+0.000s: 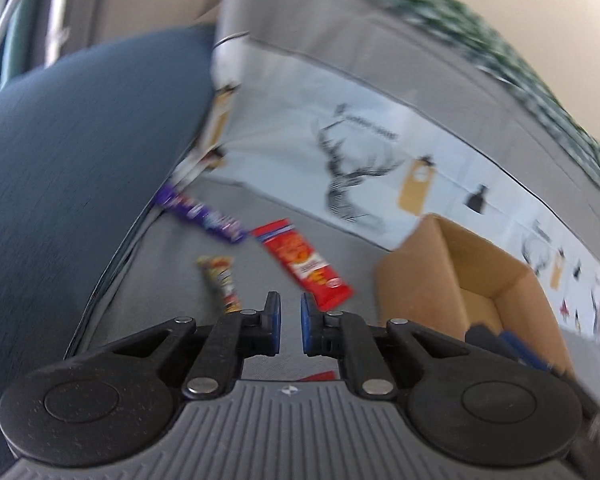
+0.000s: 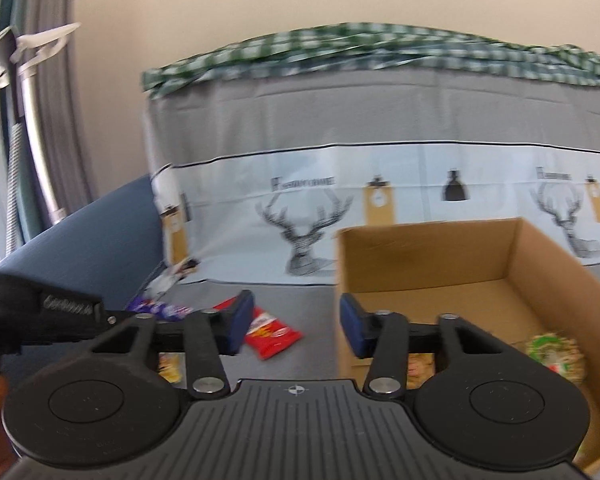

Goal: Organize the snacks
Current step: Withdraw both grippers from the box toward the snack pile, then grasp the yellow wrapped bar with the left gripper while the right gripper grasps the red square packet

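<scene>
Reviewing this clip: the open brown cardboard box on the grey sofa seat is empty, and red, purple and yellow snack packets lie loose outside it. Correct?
Not quite. The right wrist view shows the open brown cardboard box already holding a green-and-white snack packet. The red snack packet and purple snack packet do lie outside.

The left claw [image 1: 291,322] hangs nearly closed and empty over a grey sofa seat [image 1: 156,280], where a red snack packet [image 1: 302,264], a purple bar [image 1: 204,216] and a yellow bar [image 1: 220,280] lie beside an open cardboard box [image 1: 416,280]
</scene>
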